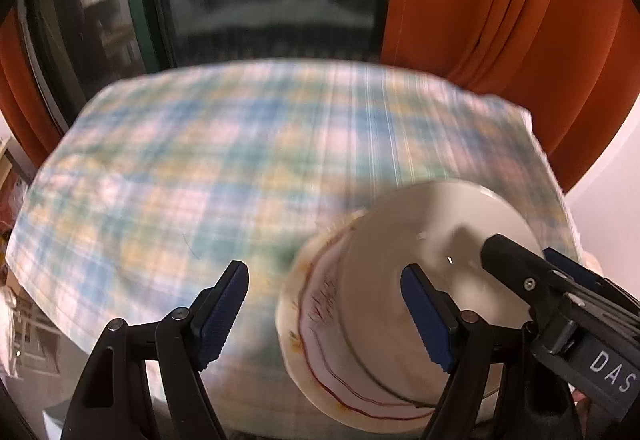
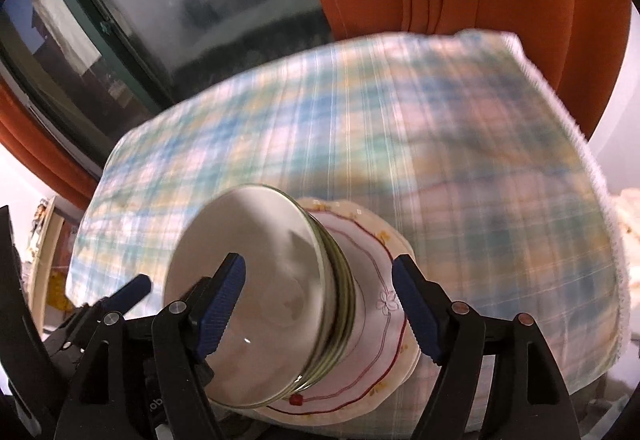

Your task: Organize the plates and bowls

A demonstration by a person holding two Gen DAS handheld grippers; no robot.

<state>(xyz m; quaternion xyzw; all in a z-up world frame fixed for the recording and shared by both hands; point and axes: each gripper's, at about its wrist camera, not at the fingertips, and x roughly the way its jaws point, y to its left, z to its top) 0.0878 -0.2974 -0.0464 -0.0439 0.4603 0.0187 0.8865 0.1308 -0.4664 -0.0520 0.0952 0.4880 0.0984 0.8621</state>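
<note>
We see a stack of white bowls [image 2: 256,280] sitting on a scalloped plate [image 2: 372,324] with a red line and small flowers, low and near on the plaid-covered worktop [image 2: 440,143] (both views are smeared by motion blur). In the right wrist view the stack lies just below and between the fingers of the right claw [image 2: 318,306], whose jaws stand wide and released, pressing on nothing we can make out. In the left wrist view the bowls [image 1: 432,232] and plate [image 1: 320,320] lie toward the right finger of the left claw [image 1: 324,314], likewise spread and empty; the right claw [image 1: 532,272] pokes in from the right edge.
</note>
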